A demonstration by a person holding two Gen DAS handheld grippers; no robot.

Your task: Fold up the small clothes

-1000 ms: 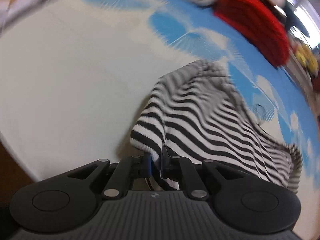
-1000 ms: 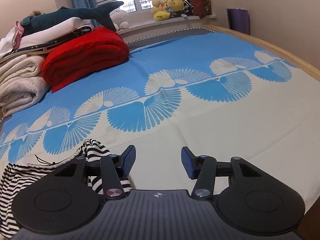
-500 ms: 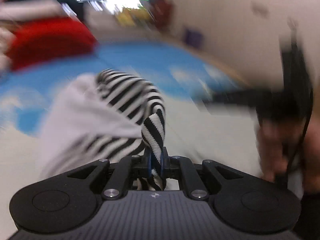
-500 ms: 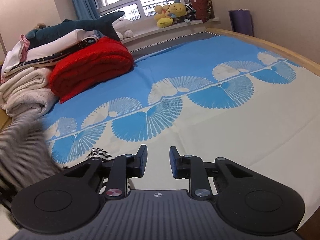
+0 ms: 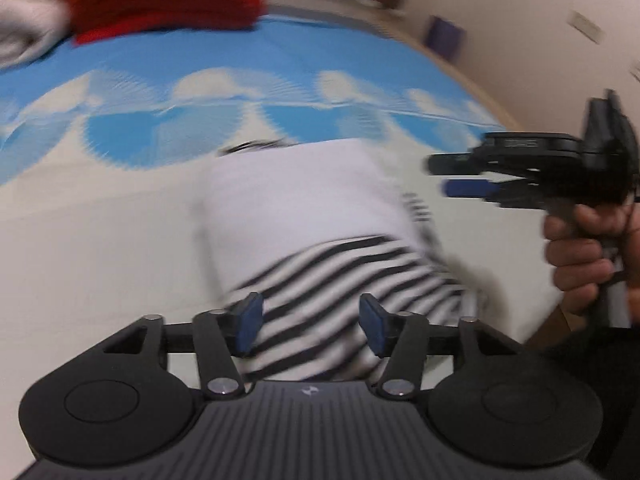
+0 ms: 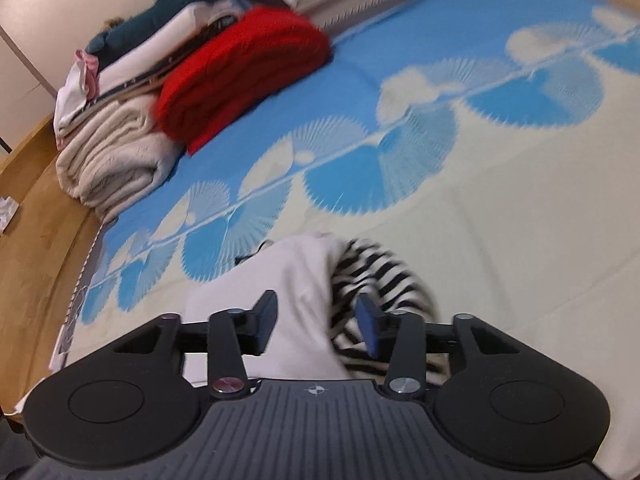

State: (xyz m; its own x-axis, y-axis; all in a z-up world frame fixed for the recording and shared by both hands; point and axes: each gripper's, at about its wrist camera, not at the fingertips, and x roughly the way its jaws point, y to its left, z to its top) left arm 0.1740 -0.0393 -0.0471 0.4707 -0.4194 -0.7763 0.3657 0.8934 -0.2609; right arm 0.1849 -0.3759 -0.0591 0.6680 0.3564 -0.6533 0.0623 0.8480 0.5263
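Observation:
A small black-and-white striped garment [image 5: 320, 248] lies bunched on the cream part of the bed sheet, its white inner side turned up. My left gripper [image 5: 310, 326] is open just above its striped near edge and holds nothing. My right gripper [image 6: 316, 326] is open over the same garment [image 6: 304, 280], white cloth on the left and stripes on the right. The right gripper also shows in the left wrist view [image 5: 472, 184], held by a hand beside the garment. Both views are motion-blurred.
The blue and cream fan-patterned sheet [image 6: 500, 208] covers the bed. A folded red blanket [image 6: 240, 76] and stacked beige and white linens [image 6: 112, 160] sit at the far left. The wooden bed frame [image 6: 36, 220] runs along the left edge.
My left gripper let go of the striped garment and opened; the garment dropped onto the sheet. My right gripper opened wider and swung left over the garment.

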